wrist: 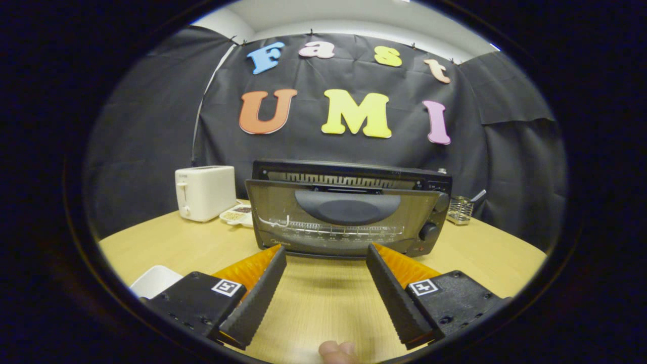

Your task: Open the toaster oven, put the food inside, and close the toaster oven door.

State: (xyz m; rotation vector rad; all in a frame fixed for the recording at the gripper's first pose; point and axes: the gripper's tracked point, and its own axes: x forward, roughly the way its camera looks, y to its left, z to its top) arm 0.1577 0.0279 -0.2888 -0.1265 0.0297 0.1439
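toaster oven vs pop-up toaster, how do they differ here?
The toaster oven is dark, wide and glass-fronted; the pop-up toaster is white, smaller and boxy. The oven sits just ahead of the open hand-held gripper; the toaster stands farther back, left. Both rest on the wooden table.

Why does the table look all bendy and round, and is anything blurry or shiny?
In the gripper view, the fisheye lens bends the wooden table edge into a curve; the toaster oven just beyond the open gripper looks sharp, with its glass door tipped partly open and only faintly shiny; the white toaster is evenly lit; a fingertip nearest the lens is blurry.
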